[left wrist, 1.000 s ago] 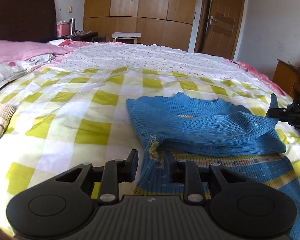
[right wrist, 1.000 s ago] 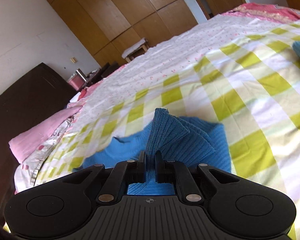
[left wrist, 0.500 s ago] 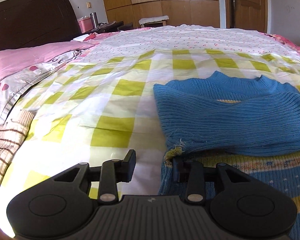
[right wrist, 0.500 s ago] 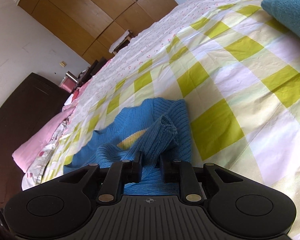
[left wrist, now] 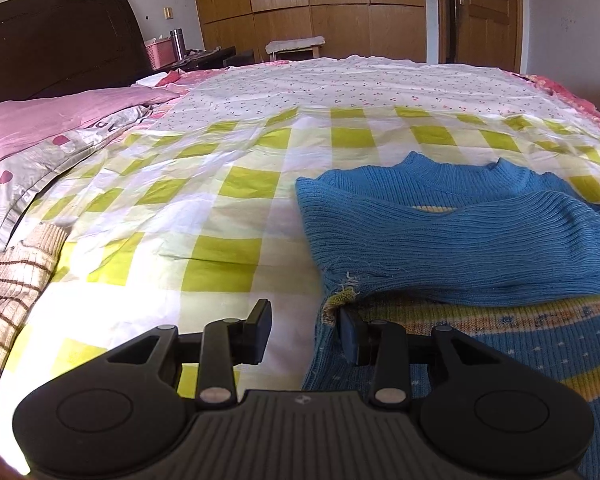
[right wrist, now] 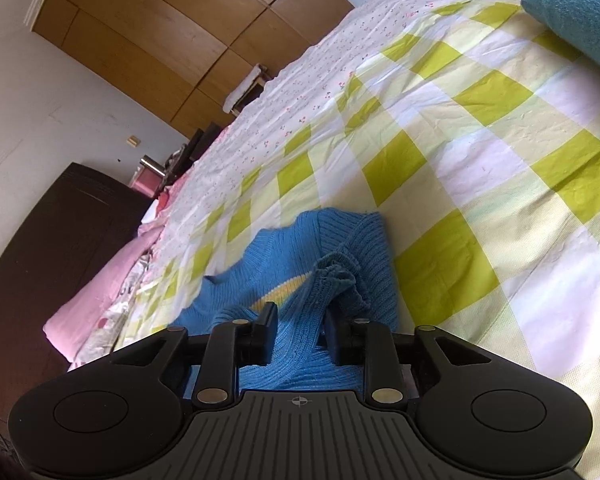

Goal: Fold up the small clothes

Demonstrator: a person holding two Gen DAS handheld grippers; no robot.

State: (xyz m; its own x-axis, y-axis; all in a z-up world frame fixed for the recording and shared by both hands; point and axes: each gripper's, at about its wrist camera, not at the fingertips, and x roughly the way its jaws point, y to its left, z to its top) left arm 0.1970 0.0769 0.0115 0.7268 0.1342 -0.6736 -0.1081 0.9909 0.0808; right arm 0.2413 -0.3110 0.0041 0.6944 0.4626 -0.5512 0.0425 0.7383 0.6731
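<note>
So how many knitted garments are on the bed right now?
3 visible. The blue sweater lies between the left gripper and right gripper; a beige striped knit is at the left edge; a teal knit lies far right. More may sit out of view.

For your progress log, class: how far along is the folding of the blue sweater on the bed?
Done: the blue sweater lies on the checked bedspread with both sleeves folded across its chest. In hand: the right claw is open around the sleeve cuff, seemingly letting go; the left claw is open at the sweater's left edge. Left: probably folding the striped hem up.
</note>
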